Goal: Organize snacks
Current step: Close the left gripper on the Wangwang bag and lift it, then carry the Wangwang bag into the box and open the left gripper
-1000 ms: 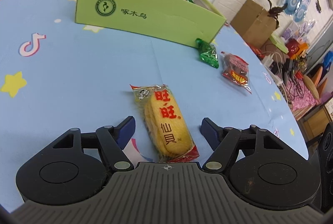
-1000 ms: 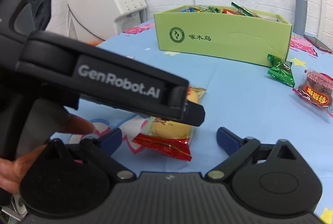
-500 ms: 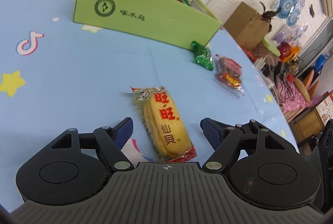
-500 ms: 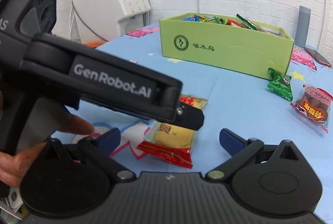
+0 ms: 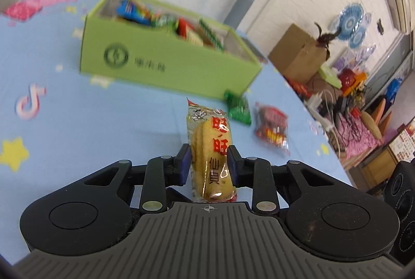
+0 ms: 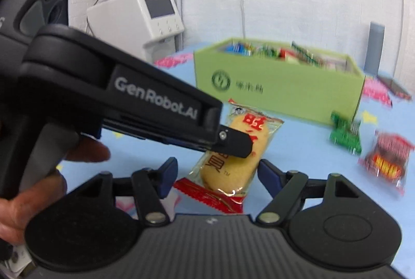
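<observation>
Left claw [image 5: 208, 162]: I have it clamped on the yellow rice cracker packet [image 5: 211, 157]; both blue pads press the packet's sides, and it sits edge-on between them, its long axis running toward 12 o'clock.

Cracker packet, where it is: in my left claw, above the blue worktop [image 5: 77, 123], on the near side of the green box [image 5: 166, 66]. From the right wrist camera the same packet [image 6: 233, 162] shows under the left claw's black finger [image 6: 233, 144], its red crimped end toward me at 6 o'clock.

Right claw [image 6: 216, 175]: its jaws are closing. The packet lies in the line of sight between the blue pads, but I see neither pad pressing it; whether it is truly between them or just beyond, I cannot tell.

Hand [image 6: 39, 188]: at 9 o'clock in the right view, wrapped round the left gripper's handle.

Green box: open-topped, at 12 o'clock from my left claw, with assorted snack packets inside.

Green packet [image 5: 238, 107]: on the worktop near the box's right-hand corner, about 1 o'clock from the held packet.

Red packet [image 5: 272, 126]: just beside the green one, toward 2 o'clock, on the worktop.

White machine [image 6: 145, 14]: beyond the worktop at 11 o'clock in the right view.

Picture quality: both views are motion-blurred, so the print on the box is unreadable.
</observation>
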{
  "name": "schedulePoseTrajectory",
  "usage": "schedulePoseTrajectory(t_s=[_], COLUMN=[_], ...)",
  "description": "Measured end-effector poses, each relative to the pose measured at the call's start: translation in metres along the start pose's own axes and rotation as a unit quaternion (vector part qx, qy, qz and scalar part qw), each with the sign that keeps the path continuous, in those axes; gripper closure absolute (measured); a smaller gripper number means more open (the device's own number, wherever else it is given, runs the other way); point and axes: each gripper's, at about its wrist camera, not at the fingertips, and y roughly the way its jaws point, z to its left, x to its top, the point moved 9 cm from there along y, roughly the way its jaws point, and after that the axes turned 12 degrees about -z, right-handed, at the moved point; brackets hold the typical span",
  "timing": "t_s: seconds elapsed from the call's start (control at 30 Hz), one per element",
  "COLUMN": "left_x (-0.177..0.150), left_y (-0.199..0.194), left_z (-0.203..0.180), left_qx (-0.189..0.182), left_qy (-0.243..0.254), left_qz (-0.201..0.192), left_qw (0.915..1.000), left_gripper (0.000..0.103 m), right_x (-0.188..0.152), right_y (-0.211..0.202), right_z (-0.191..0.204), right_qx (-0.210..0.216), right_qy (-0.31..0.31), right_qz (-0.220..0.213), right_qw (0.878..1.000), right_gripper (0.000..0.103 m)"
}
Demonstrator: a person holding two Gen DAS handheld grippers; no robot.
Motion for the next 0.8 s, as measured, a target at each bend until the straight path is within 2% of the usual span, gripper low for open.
schedulePoseTrajectory(t_s=[0.2,0.27,0.37,0.5,0.57,0.6,0.7,0.77,0.8], left_x=[0.101,0.132,0.161,0.162,0.152,0.149,0.143,0.144,0.146], left_y=[0.029,0.048,0.091,0.146,0.155,0.155,0.154,0.149,0.144], left_z=[0.011,0.019,0.036,0.074,0.082,0.081,0.073,0.071,0.07], left_qx=[0.005,0.014,0.042,0.067,0.07,0.071,0.086,0.08,0.075], left_qy=[0.008,0.018,0.042,0.031,0.045,0.06,0.104,0.098,0.089], left_qz=[-0.057,-0.068,-0.064,-0.019,-0.019,-0.023,-0.025,-0.03,-0.036], left_qw=[0.9984,0.9974,0.9962,0.9971,0.9964,0.9954,0.9905,0.9915,0.9925], left_gripper=[0.091,0.09,0.084,0.083,0.083,0.085,0.082,0.078,0.072], right_x=[0.086,0.111,0.134,0.128,0.111,0.104,0.1,0.101,0.102], right_y=[0.056,0.086,0.137,0.201,0.221,0.224,0.225,0.223,0.22], right_z=[-0.019,-0.024,-0.035,-0.059,-0.066,-0.066,-0.063,-0.062,-0.061], right_qx=[0.011,0.018,0.024,0.035,0.053,0.057,0.052,0.045,0.041], right_qy=[-0.04,-0.053,-0.063,-0.035,-0.006,-0.008,-0.02,-0.032,-0.033], right_qz=[-0.052,-0.057,-0.047,-0.003,0.028,0.029,0.017,0.013,0.011], right_qw=[0.998,0.997,0.997,0.999,0.998,0.998,0.998,0.998,0.999], right_gripper=[0.021,0.017,0.016,0.017,0.017,0.017,0.018,0.013,0.01])
